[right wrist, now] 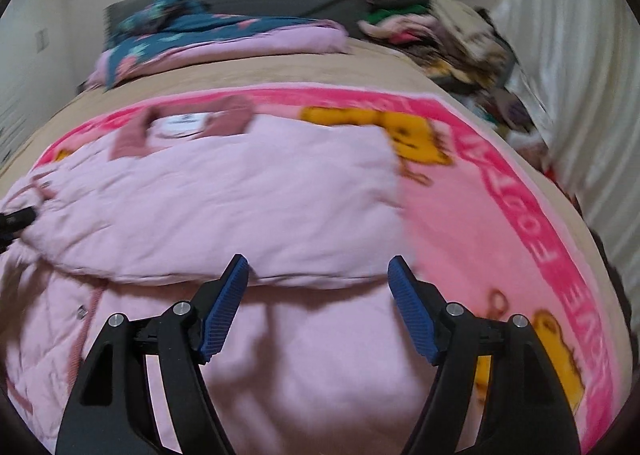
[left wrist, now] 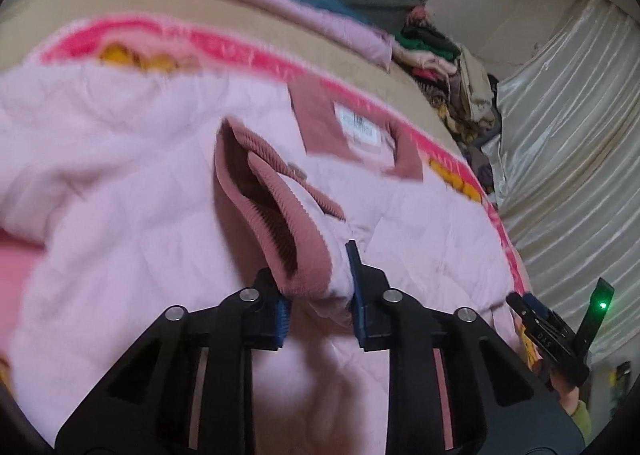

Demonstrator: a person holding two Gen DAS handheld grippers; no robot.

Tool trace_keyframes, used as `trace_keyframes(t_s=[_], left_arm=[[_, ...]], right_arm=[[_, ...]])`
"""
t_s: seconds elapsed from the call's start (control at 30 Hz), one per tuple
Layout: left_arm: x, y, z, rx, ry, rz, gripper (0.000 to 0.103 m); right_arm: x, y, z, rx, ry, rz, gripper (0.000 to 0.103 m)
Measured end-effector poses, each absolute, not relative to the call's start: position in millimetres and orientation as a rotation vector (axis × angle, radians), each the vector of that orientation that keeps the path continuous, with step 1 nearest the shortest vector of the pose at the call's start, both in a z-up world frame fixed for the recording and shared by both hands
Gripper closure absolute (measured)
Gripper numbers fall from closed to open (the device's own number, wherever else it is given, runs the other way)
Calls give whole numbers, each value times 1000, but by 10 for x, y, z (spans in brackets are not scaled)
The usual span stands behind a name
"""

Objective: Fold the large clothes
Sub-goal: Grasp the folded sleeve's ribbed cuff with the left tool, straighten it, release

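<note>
A light pink quilted jacket with dusty-rose ribbed cuffs and collar lies spread on a pink blanket on the bed. My left gripper is shut on a sleeve end with its ribbed cuff, held over the jacket body. The collar with a white label lies beyond it. In the right wrist view the jacket has one side folded over. My right gripper is open and empty just above the folded edge. The right gripper also shows at the left wrist view's right edge.
The pink blanket with yellow figures and a bright pink border covers a tan bedspread. A folded pink and teal floral quilt lies at the bed's far end. A pile of mixed clothes sits far right. A pale curtain hangs on the right.
</note>
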State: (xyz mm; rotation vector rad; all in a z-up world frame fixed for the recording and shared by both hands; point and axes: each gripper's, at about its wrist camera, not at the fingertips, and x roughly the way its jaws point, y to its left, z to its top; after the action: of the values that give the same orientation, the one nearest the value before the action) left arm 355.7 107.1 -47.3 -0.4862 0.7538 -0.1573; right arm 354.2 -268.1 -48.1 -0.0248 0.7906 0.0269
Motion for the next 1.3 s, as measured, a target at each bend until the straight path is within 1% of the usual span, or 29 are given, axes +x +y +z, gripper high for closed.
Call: trace_keyframes(t_s=[0.07, 0.13, 0.33, 0.6, 0.73, 0.8, 0.87, 0.9, 1.1, 1.3], left_arm=[[3532, 1145, -347, -470, 708, -138, 90], [3536, 1194, -313, -450, 702, -125, 90], [3641, 1324, -587, -437, 782, -69, 89], [3654, 1312, -697, -400, 826, -43, 84], [3660, 1292, -706, -392, 837, -35, 82], [3663, 1273, -711, -383, 842, -31, 81], [3663, 1263, -712, -376, 846, -32, 80], [3668, 1262, -713, -374, 849, -32, 78], [3684, 1237, -723, -355, 860, -31, 74], [3678, 1216, -676, -335, 869, -27, 74]], right_arm=[[3539, -2755, -478, -2, 787, 21, 32], [3558, -2778, -493, -7, 787, 14, 32], [3588, -2717, -480, -21, 781, 33, 32], [3724, -2546, -389, -10, 762, 57, 32], [3859, -2458, -449, -9, 798, 75, 32], [3946, -2442, -541, 0, 846, 70, 32], [4023, -2463, -661, 7, 904, 44, 26], [4056, -2491, -725, 14, 928, 25, 21], [4111, -2586, -902, 76, 965, 22, 18], [3985, -2629, -795, 98, 923, 26, 16]])
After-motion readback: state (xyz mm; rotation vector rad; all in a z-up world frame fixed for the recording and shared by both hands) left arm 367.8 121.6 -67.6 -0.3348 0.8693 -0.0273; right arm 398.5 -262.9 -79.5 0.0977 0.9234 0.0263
